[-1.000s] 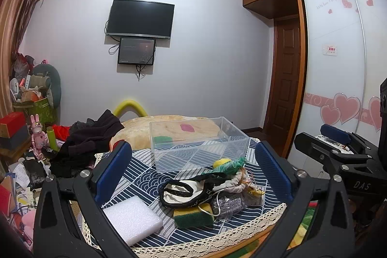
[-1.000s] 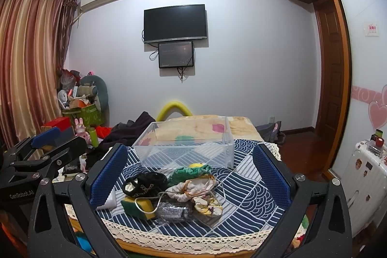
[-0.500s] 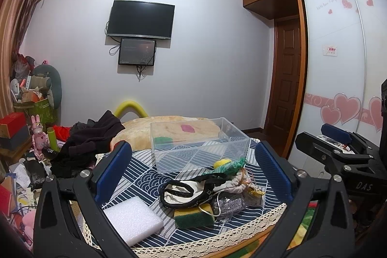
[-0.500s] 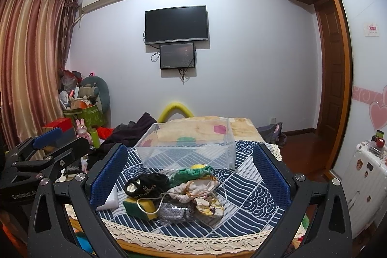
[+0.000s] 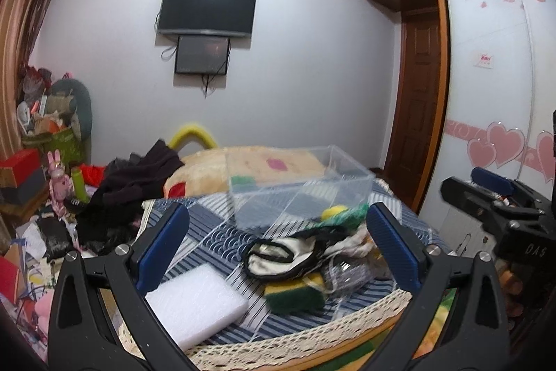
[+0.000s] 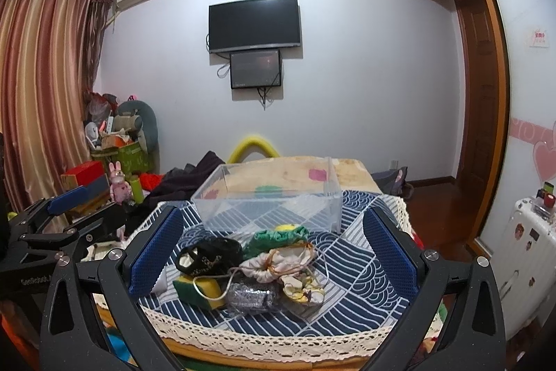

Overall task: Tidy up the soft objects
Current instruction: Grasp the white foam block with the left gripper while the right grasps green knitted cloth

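Note:
A heap of soft things lies on the blue patterned tablecloth (image 6: 351, 270): a black and white cloth pouch (image 5: 281, 258), a green and yellow sponge (image 5: 295, 296), a green knitted piece (image 6: 279, 237), a pale drawstring bag (image 6: 274, 266), a silver glittery pouch (image 6: 253, 296) and a small floral pouch (image 6: 302, 289). A white foam block (image 5: 196, 305) lies at the left. A clear plastic box (image 6: 267, 197) stands behind the heap. My left gripper (image 5: 278, 252) is open and empty before the heap. My right gripper (image 6: 271, 263) is open and empty, also short of it.
The table's lace edge (image 6: 264, 341) is nearest me. Behind the table are a bed with a beige blanket (image 5: 257, 162) and dark clothes (image 5: 132, 183). Clutter and boxes (image 5: 31, 169) stand at the left. A white suitcase (image 6: 528, 252) stands at the right.
Both grippers have moved slightly forward toward the table; the heap looks a little larger. Both stay open and empty.

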